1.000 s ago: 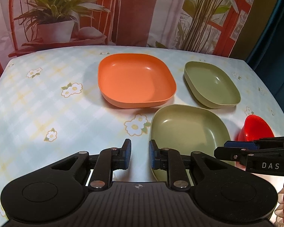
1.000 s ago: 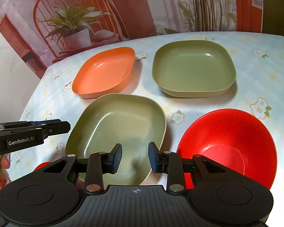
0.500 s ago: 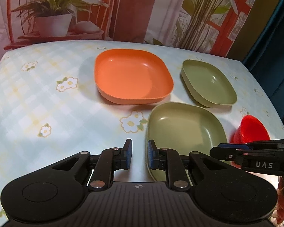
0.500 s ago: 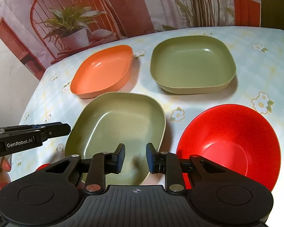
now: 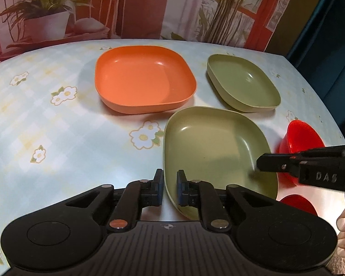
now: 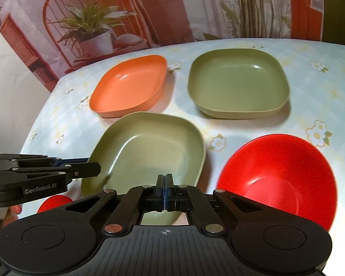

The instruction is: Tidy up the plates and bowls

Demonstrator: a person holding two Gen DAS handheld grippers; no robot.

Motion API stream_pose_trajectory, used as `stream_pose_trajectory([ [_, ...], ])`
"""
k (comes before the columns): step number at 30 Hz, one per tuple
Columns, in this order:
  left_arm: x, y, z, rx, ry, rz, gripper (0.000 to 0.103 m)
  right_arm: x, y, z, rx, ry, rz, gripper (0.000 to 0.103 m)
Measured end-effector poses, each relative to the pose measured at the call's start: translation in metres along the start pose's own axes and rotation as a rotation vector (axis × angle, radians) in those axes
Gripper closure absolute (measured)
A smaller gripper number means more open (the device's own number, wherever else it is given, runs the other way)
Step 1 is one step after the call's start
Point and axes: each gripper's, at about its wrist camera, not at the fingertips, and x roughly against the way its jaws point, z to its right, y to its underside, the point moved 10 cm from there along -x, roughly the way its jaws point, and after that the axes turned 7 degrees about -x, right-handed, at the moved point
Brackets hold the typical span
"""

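A near green square plate (image 5: pixel 213 147) (image 6: pixel 149 151) lies at the table's front. My left gripper (image 5: pixel 169 189) is open, its jaws astride this plate's near-left rim. My right gripper (image 6: pixel 165 193) is shut, its fingers pressed together over the same plate's near rim; whether the rim is pinched I cannot tell. An orange square plate (image 5: pixel 142 80) (image 6: pixel 128 85) and a second green plate (image 5: pixel 243 82) (image 6: pixel 239 82) lie behind. A red bowl (image 6: pixel 278 179) (image 5: pixel 299 140) sits right of the near plate.
A second small red bowl (image 5: pixel 296 204) (image 6: pixel 53 203) sits at the front edge. The table (image 5: pixel 45 119) has a floral cloth. A printed backdrop stands behind. The table's right edge falls off by a dark curtain.
My right gripper has closed from open to shut at the near green plate's rim. My left gripper has moved right and forward until its jaws straddle that plate's rim.
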Motion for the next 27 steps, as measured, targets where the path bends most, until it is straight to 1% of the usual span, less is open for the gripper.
stream_pose_trajectory([
  [1,0.0,0.0,-0.001,0.004,0.001,0.0,0.09,0.002,-0.002,0.003,-0.016,0.008,0.007,0.09],
  [2,0.001,0.001,-0.001,0.004,0.0,0.001,0.09,0.003,-0.003,0.007,-0.036,0.016,0.008,0.087],
  [3,0.001,0.001,-0.002,0.002,-0.004,0.002,0.09,0.004,-0.005,0.01,-0.059,0.002,0.008,0.086],
  [5,0.001,0.001,-0.004,0.005,-0.011,0.001,0.09,0.006,-0.007,0.013,-0.091,-0.009,0.006,0.086],
  [9,0.0,0.003,-0.006,0.023,-0.009,0.001,0.09,0.006,-0.009,0.014,-0.098,-0.007,-0.005,0.086],
  [13,-0.001,0.003,-0.006,0.043,0.001,0.004,0.09,0.002,-0.01,0.02,-0.176,-0.026,-0.033,0.087],
  [16,-0.001,0.003,-0.007,0.049,0.003,0.007,0.09,0.003,-0.012,0.021,-0.2,-0.019,-0.039,0.088],
  [22,-0.002,0.004,-0.007,0.057,0.011,0.012,0.09,0.012,-0.01,0.02,-0.176,0.023,-0.037,0.087],
  [27,-0.002,0.005,-0.007,0.058,0.017,0.013,0.09,0.013,0.001,0.023,-0.173,0.051,-0.051,0.087],
])
